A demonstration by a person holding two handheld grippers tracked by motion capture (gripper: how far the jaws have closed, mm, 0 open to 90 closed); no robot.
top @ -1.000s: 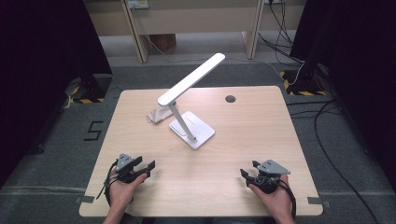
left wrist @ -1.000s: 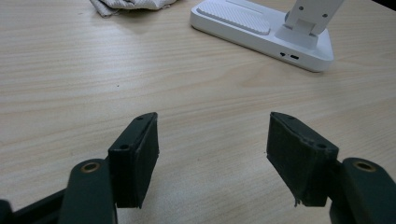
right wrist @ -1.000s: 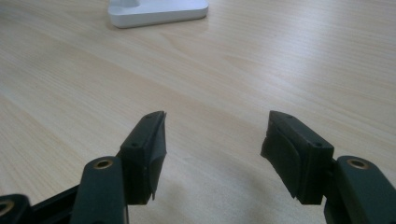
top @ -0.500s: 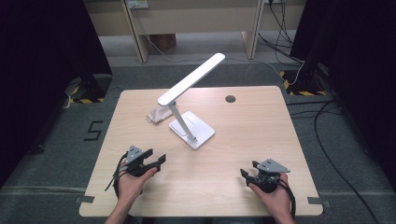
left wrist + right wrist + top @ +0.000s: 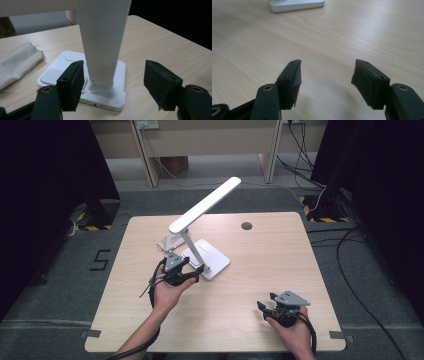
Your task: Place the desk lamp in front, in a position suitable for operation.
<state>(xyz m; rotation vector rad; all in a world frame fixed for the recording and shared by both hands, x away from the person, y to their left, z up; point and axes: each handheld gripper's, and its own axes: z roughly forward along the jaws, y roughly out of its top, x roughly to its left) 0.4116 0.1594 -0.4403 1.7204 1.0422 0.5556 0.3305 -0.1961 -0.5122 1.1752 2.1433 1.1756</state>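
The left claw (image 5: 196,270) has travelled from the lower left of the frame up toward the centre, and now sits with jaws spread just before the desk lamp's (image 5: 205,220) white base (image 5: 212,260).

A lamp (image 5: 205,254) stands mid-table (image 5: 280,270), a cloth (image 5: 169,242) just behind-left of its base. The left gripper (image 5: 192,271) sits at the base's near side; the right gripper (image 5: 265,307) lies well apart, near the front edge.
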